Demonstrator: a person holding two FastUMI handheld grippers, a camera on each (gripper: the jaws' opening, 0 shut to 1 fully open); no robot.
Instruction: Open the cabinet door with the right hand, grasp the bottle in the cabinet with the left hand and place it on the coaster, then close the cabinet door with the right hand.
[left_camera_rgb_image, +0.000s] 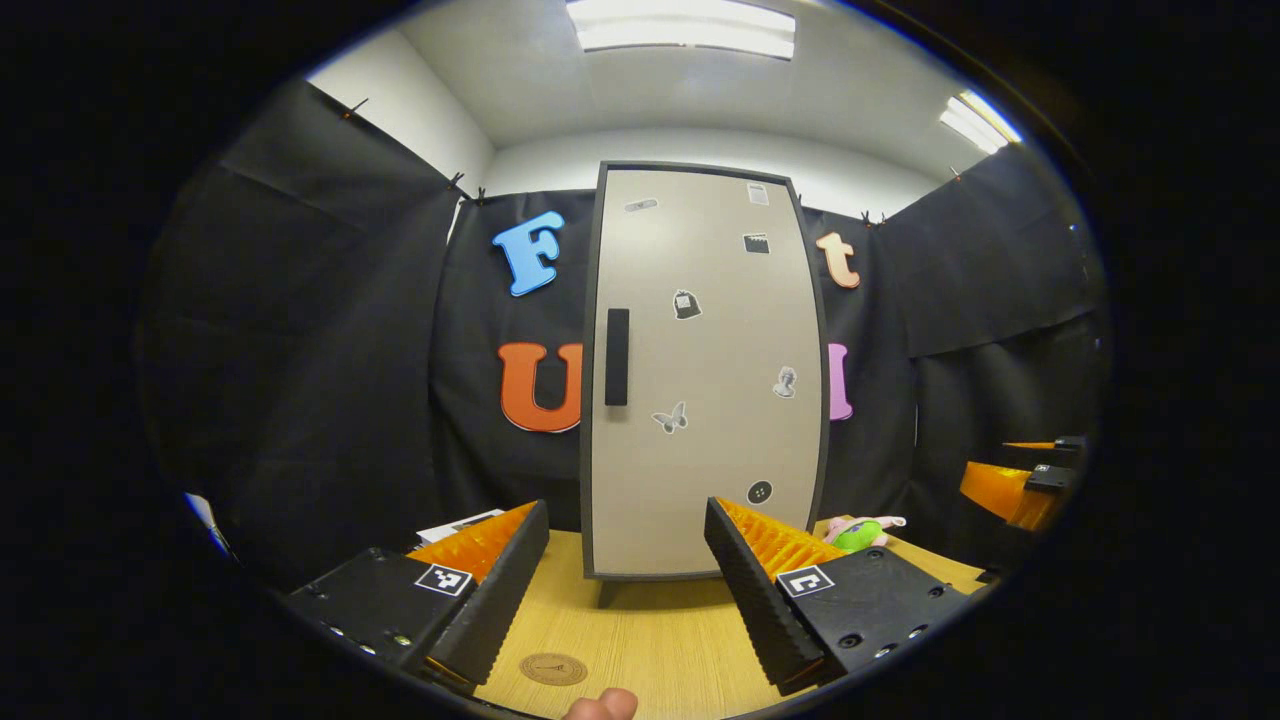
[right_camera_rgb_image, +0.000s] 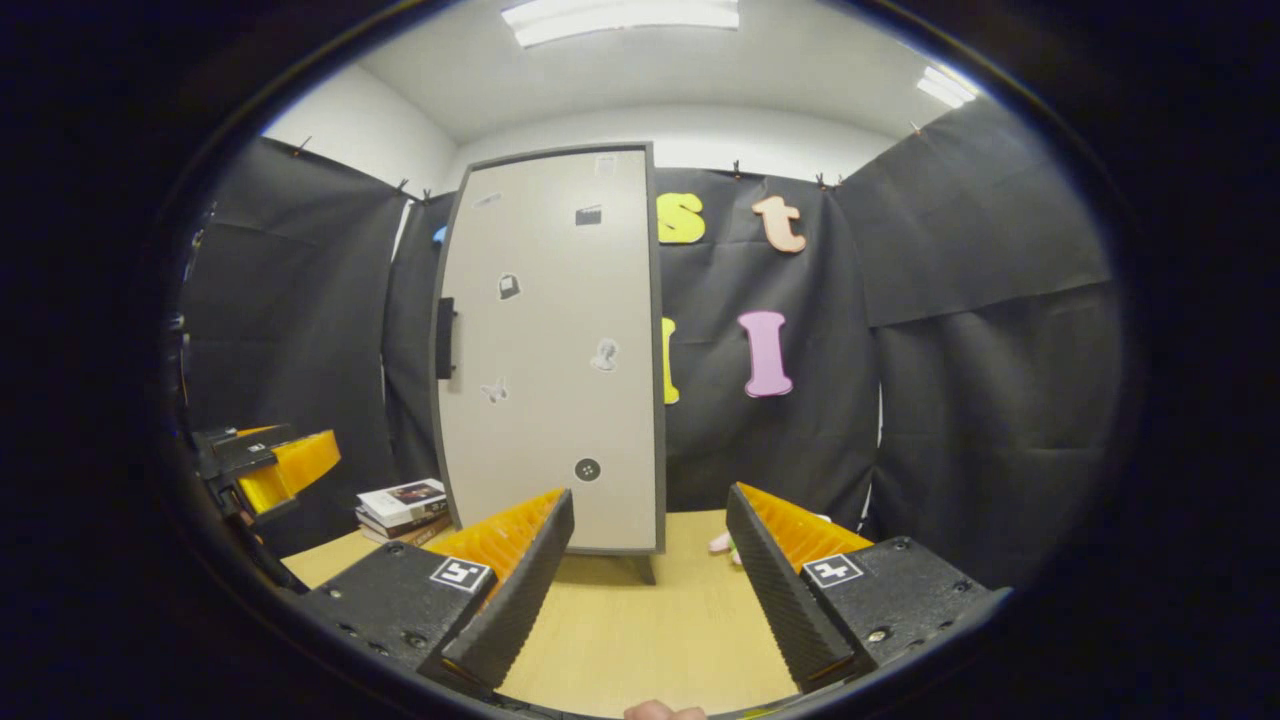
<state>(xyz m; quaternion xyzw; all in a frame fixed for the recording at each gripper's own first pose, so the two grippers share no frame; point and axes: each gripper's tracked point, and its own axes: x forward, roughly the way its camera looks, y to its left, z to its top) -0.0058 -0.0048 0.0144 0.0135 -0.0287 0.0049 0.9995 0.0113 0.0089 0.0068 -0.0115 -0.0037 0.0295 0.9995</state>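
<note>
Here the left gripper (left_camera_rgb_image: 627, 580) gapes over the pale wooden table (left_camera_rgb_image: 650, 640), near the round cork coaster (left_camera_rgb_image: 553, 669). The right gripper (right_camera_rgb_image: 650, 570) is spread wide too. Beyond stands the tall beige cabinet (left_camera_rgb_image: 700, 400), door shut, its black handle (left_camera_rgb_image: 617, 356) untouched.

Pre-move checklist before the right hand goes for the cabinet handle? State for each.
1. Cabinet door shut, ready to open: ok.
2. Door handle in plain sight, nothing in front of it: ok.
3. Right hand-held gripper open and holding nothing: ok.
4. Left hand-held gripper open and holding nothing, ready for the bottle: ok.
5. Coaster on the table in front of the cabinet, nothing on it: ok.
6. Bottle inside the cabinet: cannot tell, door is shut.
</note>
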